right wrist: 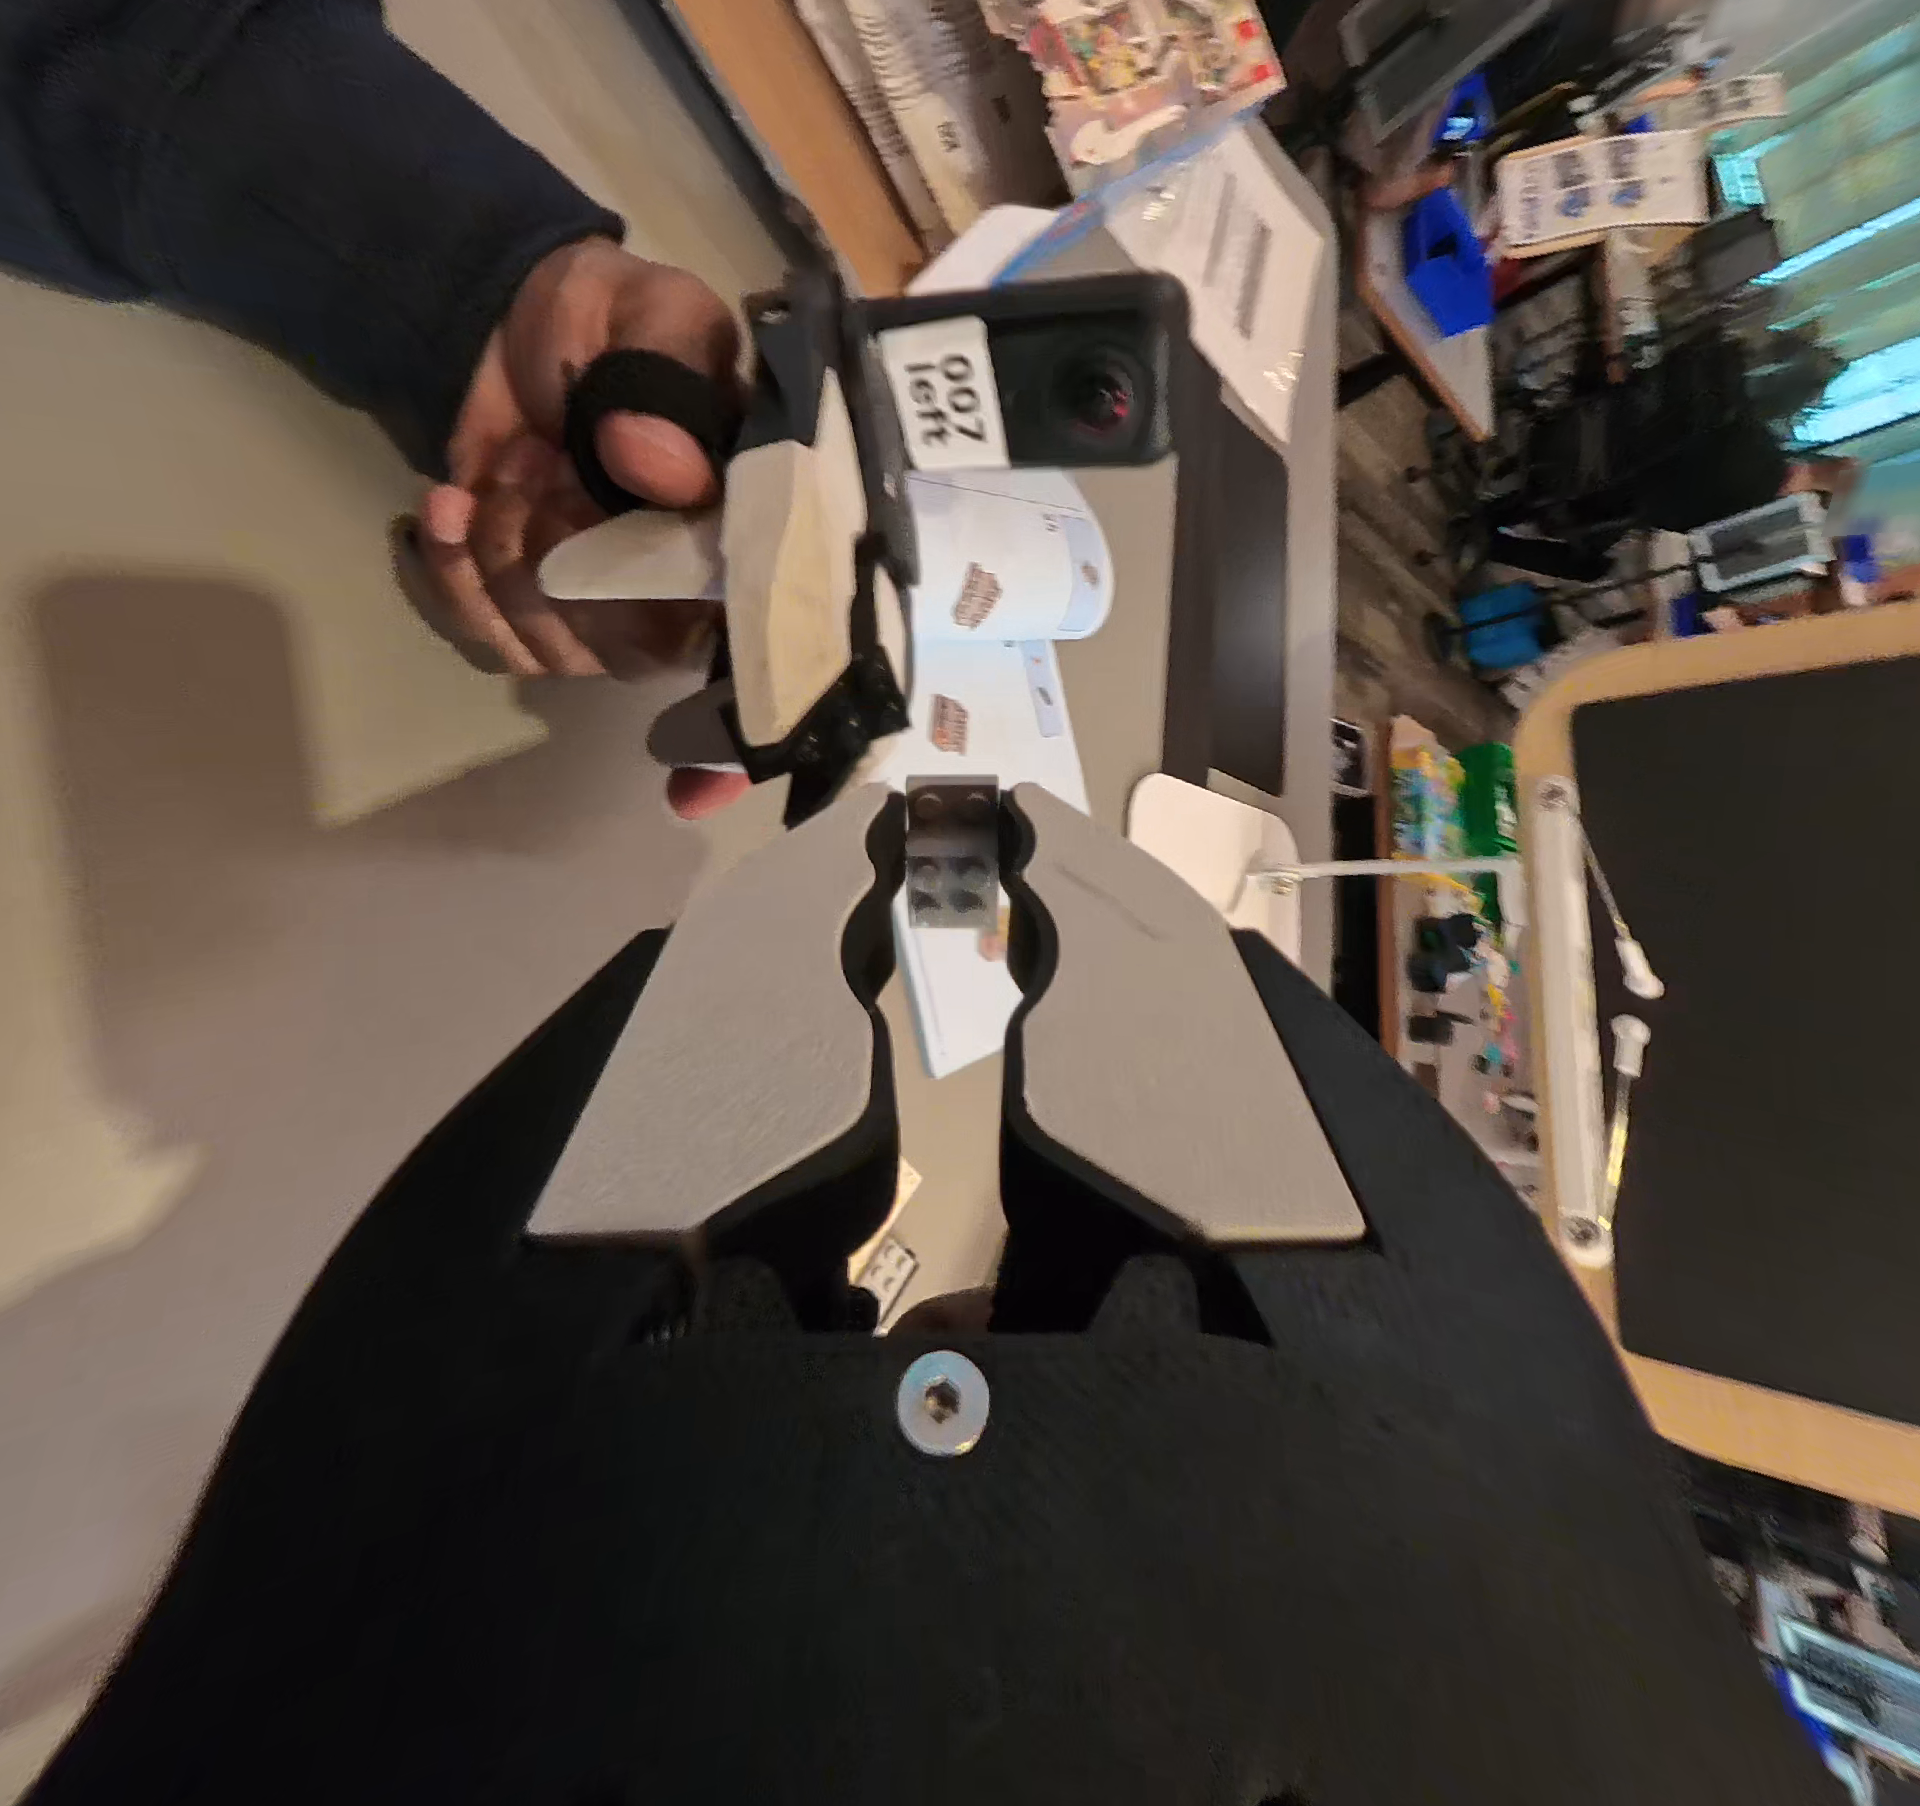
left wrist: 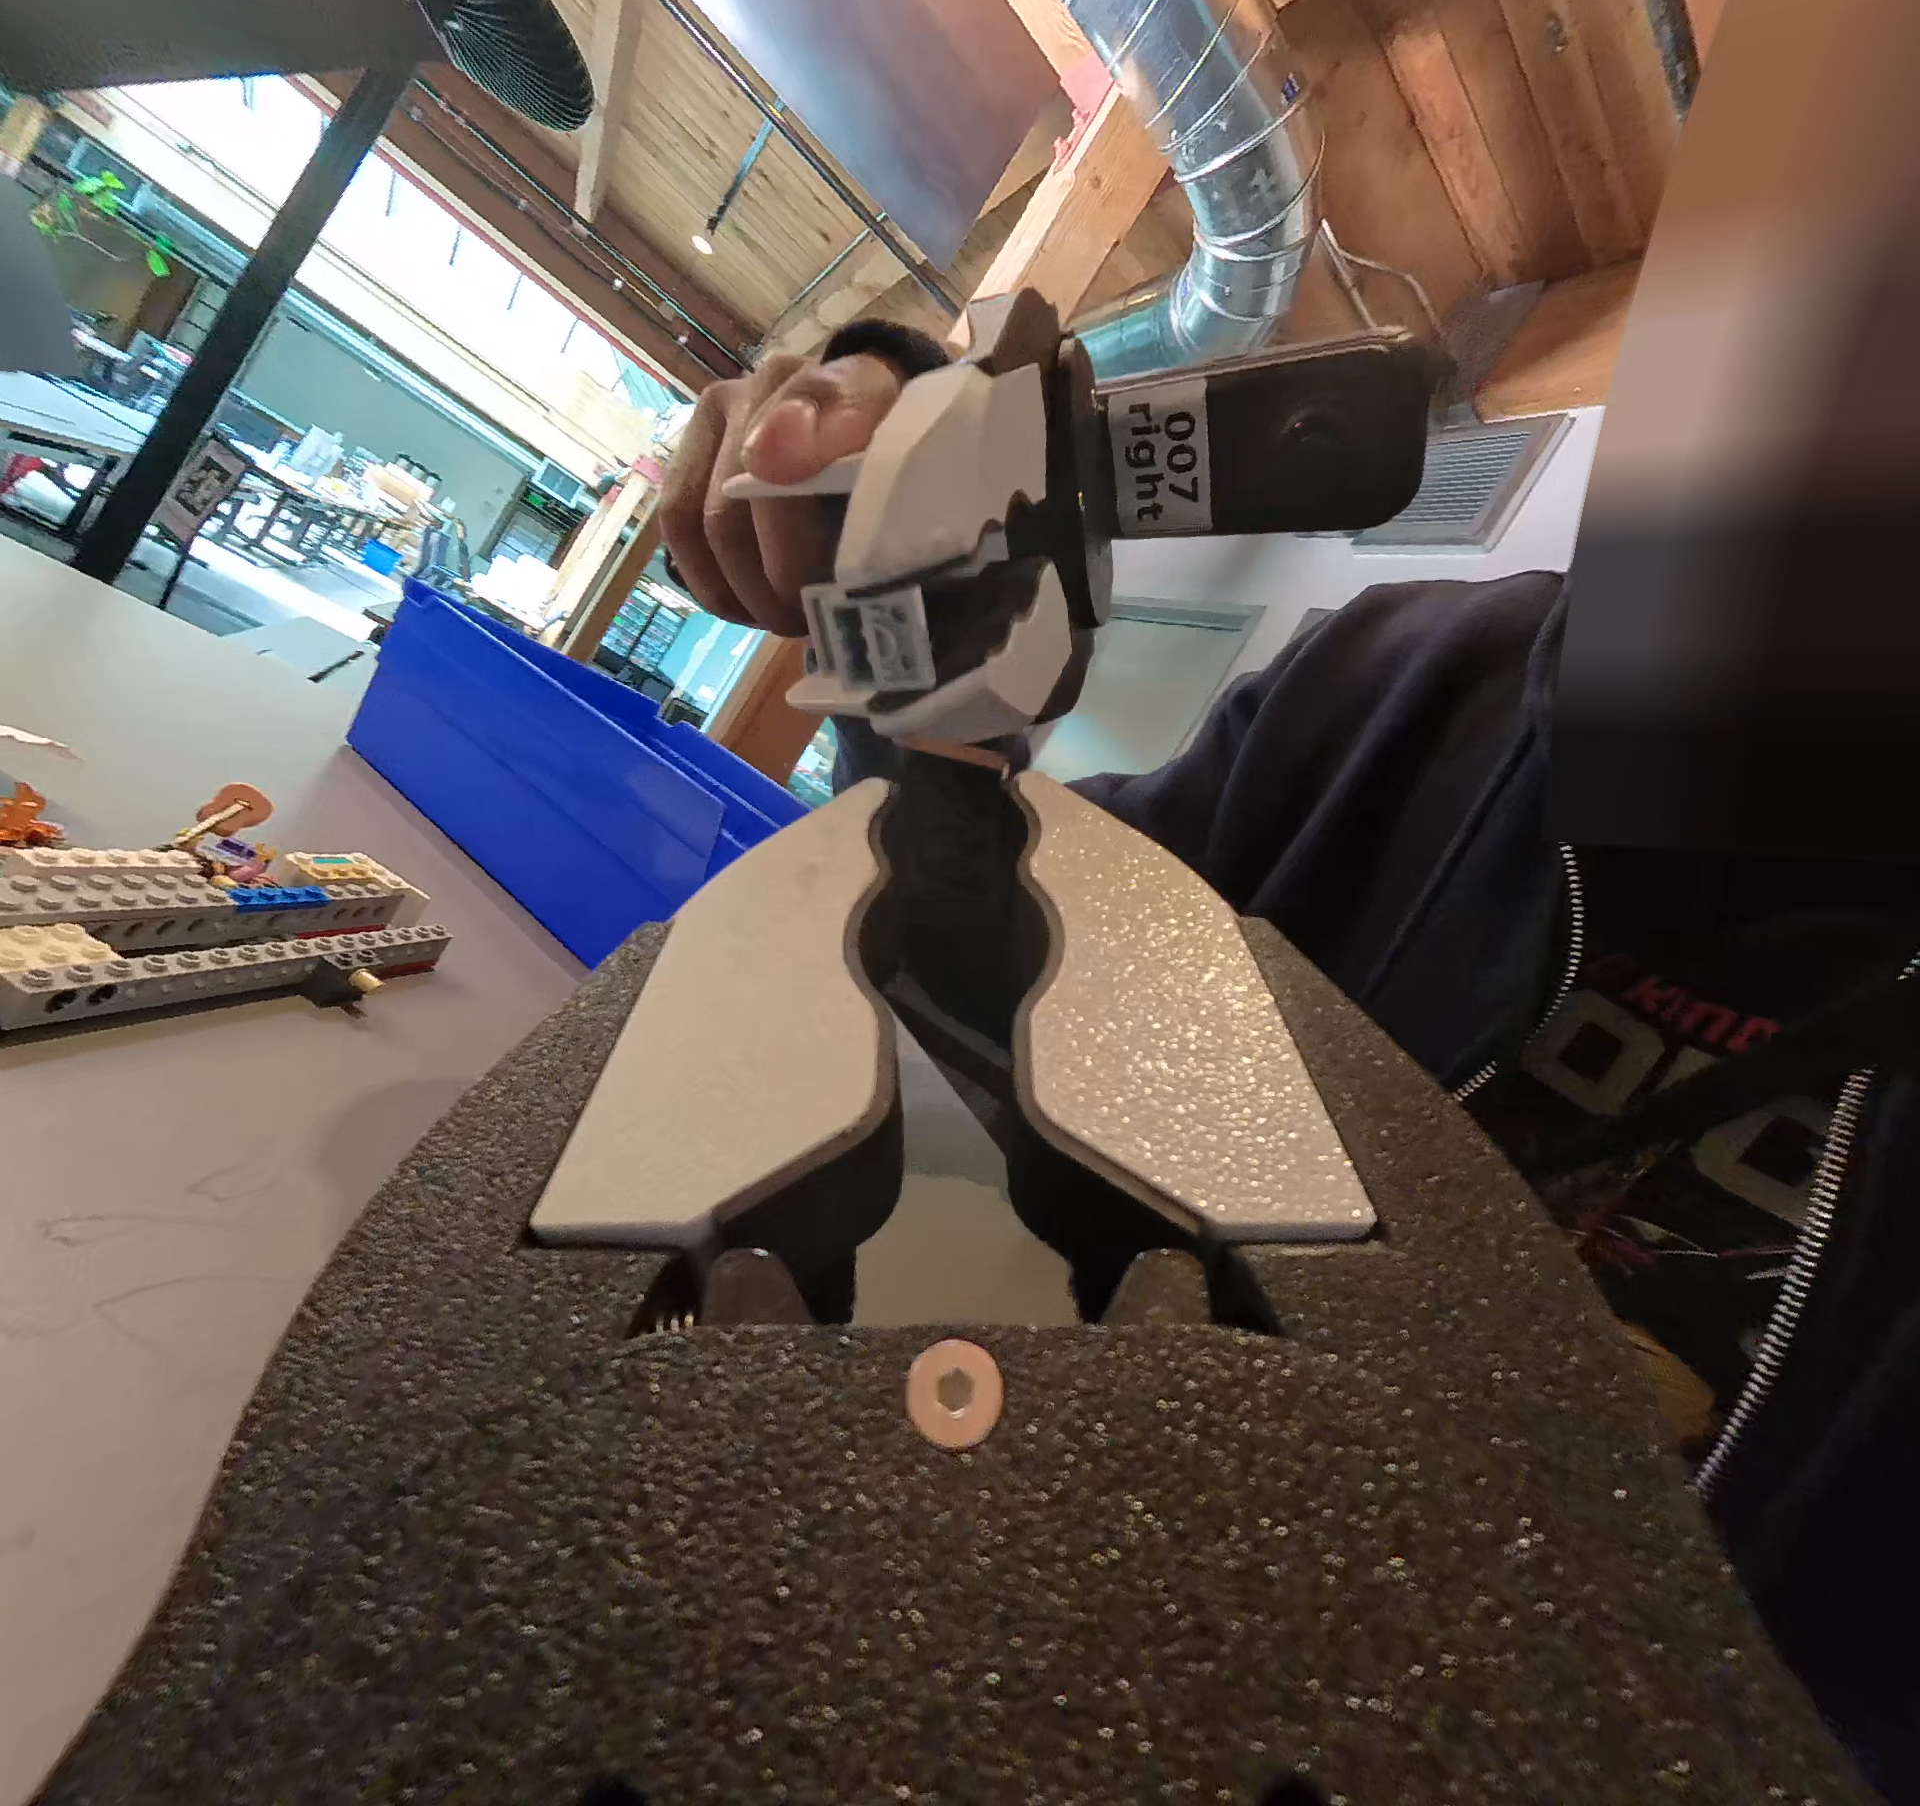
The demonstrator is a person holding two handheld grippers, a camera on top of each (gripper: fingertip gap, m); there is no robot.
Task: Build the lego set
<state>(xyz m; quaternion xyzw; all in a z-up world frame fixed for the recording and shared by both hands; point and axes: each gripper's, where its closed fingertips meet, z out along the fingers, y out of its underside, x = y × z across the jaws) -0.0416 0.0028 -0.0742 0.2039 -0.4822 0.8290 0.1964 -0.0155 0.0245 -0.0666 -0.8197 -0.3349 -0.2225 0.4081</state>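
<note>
My left gripper (left wrist: 956,800) is shut on a black studded piece (left wrist: 951,857) that stands up between its fingertips. It also shows in the right wrist view (right wrist: 821,728), held in a hand, with the black studded piece (right wrist: 842,717) in its jaws. My right gripper (right wrist: 951,811) is shut on a small grey studded brick (right wrist: 951,873). In the left wrist view the right gripper (left wrist: 904,660) is just above my left fingertips, with the grey brick (left wrist: 868,644) at its tips. The two held pieces are close together above the table.
A partly built grey, white and blue brick model (left wrist: 208,915) lies on the grey table (left wrist: 156,1185) at the left. A blue bin (left wrist: 540,748) stands behind it. An open instruction booklet (right wrist: 997,593) lies below the grippers. A person's dark sleeve (left wrist: 1403,821) is at the right.
</note>
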